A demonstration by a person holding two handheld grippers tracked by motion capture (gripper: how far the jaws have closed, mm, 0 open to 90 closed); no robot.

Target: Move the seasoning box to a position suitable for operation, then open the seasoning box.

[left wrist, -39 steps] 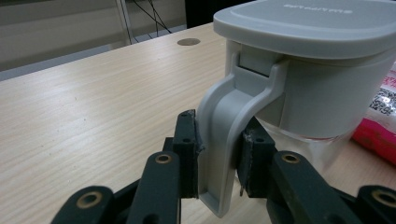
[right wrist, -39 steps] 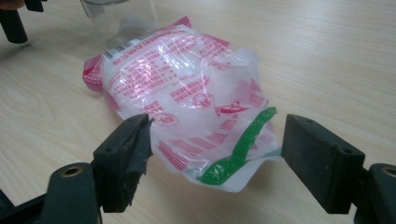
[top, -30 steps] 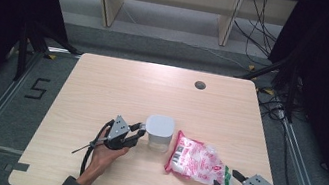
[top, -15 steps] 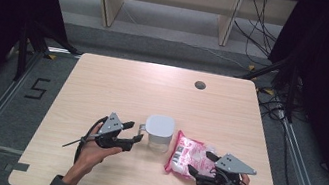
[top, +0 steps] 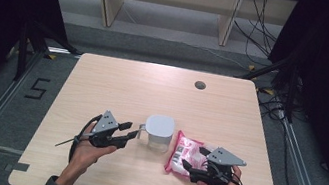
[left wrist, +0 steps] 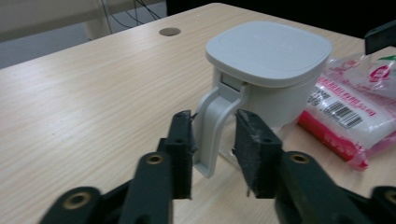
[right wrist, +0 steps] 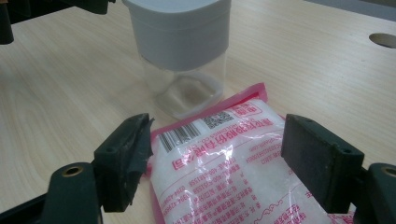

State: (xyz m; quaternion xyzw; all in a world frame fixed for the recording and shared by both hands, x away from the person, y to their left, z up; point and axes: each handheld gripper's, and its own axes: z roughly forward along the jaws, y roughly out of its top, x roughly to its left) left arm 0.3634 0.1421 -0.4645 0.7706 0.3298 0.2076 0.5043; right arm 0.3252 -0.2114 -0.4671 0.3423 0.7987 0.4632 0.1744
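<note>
Left gripper [left wrist: 212, 154], jaws just narrowing astride the container handle [left wrist: 215, 126] at frame centre, unclamped, risks tipping the container [top: 159, 132]; right gripper [right wrist: 217, 158] wide over the pink bag [right wrist: 229, 172].

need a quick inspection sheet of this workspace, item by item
surface: light wood table, a round hole near its far edge
job's things: lidded grey jar with a side handle, upright; pink-and-clear bag lying flat beside it, touching its base
clutter: nothing seen
grippers: left hand-held gripper has just been closing, jaws either side of the handle, contact unclear; right hand-held gripper open, jaws straddling the bag
cables: black cable trailing from left hand-held gripper; loose cables on floor at the far right
surroundings: dark curtains both sides, wooden shelving behind, floor mark 5
</note>
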